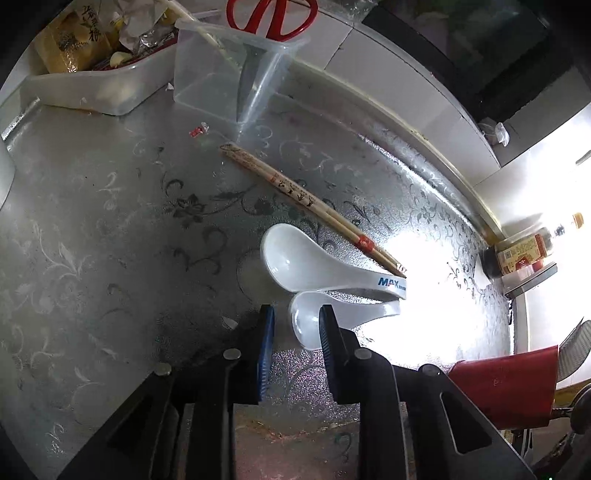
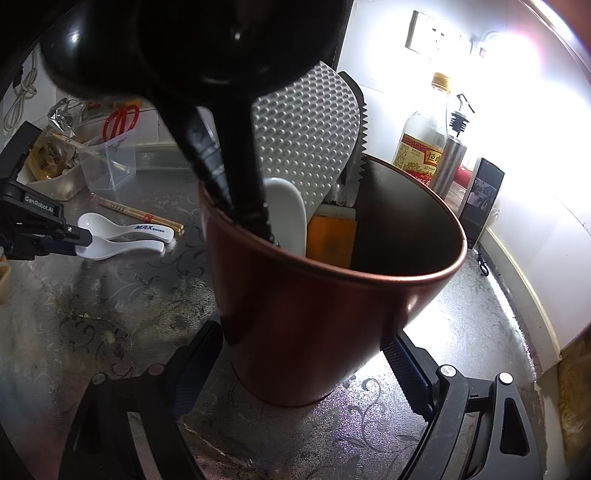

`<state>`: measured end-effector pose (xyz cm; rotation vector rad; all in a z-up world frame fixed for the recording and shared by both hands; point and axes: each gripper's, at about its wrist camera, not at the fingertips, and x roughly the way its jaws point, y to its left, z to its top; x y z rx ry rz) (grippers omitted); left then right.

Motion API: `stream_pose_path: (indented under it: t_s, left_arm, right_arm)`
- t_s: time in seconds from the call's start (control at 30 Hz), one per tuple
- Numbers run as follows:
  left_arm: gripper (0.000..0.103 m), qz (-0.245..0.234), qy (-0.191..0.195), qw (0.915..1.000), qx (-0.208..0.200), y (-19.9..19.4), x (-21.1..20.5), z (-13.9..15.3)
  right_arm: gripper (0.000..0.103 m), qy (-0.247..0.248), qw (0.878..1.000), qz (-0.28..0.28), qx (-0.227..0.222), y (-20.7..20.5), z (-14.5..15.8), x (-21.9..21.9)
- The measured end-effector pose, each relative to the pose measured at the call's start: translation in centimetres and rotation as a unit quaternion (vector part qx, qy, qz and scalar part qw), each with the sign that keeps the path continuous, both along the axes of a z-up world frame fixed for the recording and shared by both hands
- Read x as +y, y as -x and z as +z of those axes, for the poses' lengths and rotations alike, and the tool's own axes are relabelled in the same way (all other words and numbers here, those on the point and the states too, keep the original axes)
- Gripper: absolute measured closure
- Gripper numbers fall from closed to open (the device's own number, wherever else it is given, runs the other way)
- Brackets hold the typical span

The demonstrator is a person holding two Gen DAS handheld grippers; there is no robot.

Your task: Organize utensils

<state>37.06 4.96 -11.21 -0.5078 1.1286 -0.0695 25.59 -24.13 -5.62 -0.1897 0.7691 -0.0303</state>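
Note:
Two white ceramic spoons lie on the patterned counter: a larger one marked MAX (image 1: pixel 314 269) and a smaller one (image 1: pixel 310 321) in front of it. A pair of wooden chopsticks (image 1: pixel 310 203) lies just behind them. My left gripper (image 1: pixel 297 321) is open, its fingers either side of the smaller spoon's bowl; it also shows in the right wrist view (image 2: pixel 83 242). My right gripper (image 2: pixel 303 354) is shut on a red utensil cup (image 2: pixel 314 295) that holds a black ladle (image 2: pixel 207 74), a white rice paddle (image 2: pixel 306 140) and other utensils.
A clear plastic box (image 1: pixel 229 74) with red-handled scissors (image 1: pixel 273 14) and a chopstick stands at the back. A white tray (image 1: pixel 92 88) of packets sits beside it. Bottles (image 2: pixel 424 136) and a phone (image 2: pixel 480 195) stand behind the cup near the wall.

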Motion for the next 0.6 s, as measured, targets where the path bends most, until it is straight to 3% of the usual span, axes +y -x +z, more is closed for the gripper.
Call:
stream_pose_path:
  t_s: [0.17, 0.27, 0.5, 0.6]
  left_arm:
    - [0.079, -0.003, -0.010, 0.9999, -0.005, -0.2, -0.6, -0.3]
    - [0.091, 0.002, -0.025, 0.9997, -0.008, -0.3, -0.8, -0.4]
    - [0.096, 0.009, -0.020, 0.9995, -0.022, 0.3, -0.7, 0.1]
    - [0.097, 0.007, -0.035, 0.9985, -0.041, 0.8, -0.5, 1.3]
  right_arm:
    - [0.013, 0.001, 1.000, 0.000, 0.000, 0.2, 0.3, 0.0]
    - [0.013, 0.000, 1.000, 0.000, 0.000, 0.3, 0.3, 0.0]
    - [0.013, 0.000, 1.000, 0.000, 0.000, 0.2, 0.3, 0.1]
    - [0.013, 0.001, 1.000, 0.000, 0.000, 0.2, 0.3, 0.0]
